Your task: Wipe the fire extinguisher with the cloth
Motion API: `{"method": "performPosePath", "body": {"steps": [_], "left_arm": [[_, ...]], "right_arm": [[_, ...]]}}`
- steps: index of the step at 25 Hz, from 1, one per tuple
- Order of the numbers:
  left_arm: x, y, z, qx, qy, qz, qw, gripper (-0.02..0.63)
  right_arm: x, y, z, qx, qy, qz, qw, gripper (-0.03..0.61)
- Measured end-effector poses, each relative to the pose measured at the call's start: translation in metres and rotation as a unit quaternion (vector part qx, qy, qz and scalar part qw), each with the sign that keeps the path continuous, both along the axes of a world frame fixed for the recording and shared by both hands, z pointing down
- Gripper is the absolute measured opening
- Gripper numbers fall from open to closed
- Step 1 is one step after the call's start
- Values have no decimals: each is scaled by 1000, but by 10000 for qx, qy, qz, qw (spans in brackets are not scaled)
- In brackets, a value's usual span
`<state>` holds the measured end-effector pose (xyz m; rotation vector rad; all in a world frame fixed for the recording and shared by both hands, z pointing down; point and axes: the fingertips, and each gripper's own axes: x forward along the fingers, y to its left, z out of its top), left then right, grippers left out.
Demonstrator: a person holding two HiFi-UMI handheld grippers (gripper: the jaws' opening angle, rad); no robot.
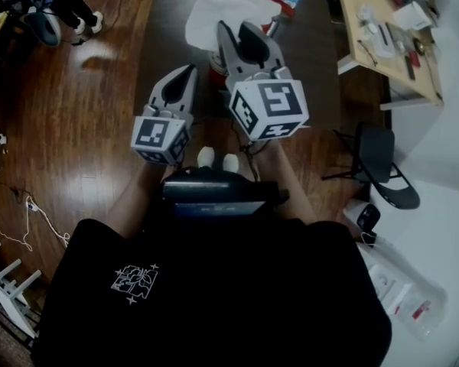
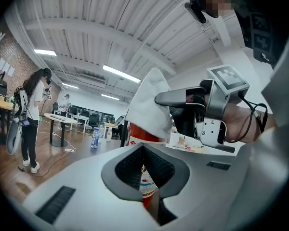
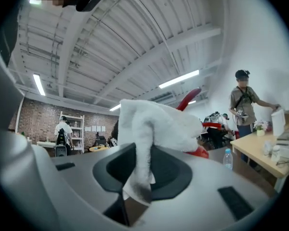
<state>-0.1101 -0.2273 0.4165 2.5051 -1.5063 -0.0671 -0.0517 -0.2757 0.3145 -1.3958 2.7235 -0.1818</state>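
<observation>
Right tool (image 1: 239,38), cloth (image 1: 211,15), wooden floor (image 1: 99,113)

Draped over the fire extinguisher (image 2: 143,134), your cloth (image 3: 159,121) is soft, nappy white fabric. The extinguisher's body is glossy red. Your right gripper (image 3: 143,174) is matt grey plastic with ribbed black pads (image 3: 171,170). Around the extinguisher, the floor (image 1: 99,128) is polished wood.

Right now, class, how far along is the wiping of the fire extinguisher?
Done: the right gripper has the cloth pinched and draped over the top of the fire extinguisher. In hand: the cloth sits on that top only. Left: the red body below is uncovered and probably still needs wiping. The left gripper, jaws together, holds nothing.
</observation>
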Motion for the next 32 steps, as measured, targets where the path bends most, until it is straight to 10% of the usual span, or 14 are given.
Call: {"method": "performPosePath", "body": {"steps": [16, 21, 27, 32], "left_arm": [[-3, 2, 3, -19, -115, 281, 9995, 0], [2, -1, 4, -15, -98, 358, 9993, 0], [12, -7, 0, 25, -44, 412, 9991, 0], [23, -11, 0, 0, -56, 375, 9993, 0]], "right_arm": [[17, 24, 231, -2016, 346, -169, 9787, 100], [47, 43, 154, -1200, -742, -612, 9881, 100], [146, 10, 33, -116, -1476, 182, 9888, 100], [169, -43, 14, -312, -1984, 291, 9792, 98]]}}
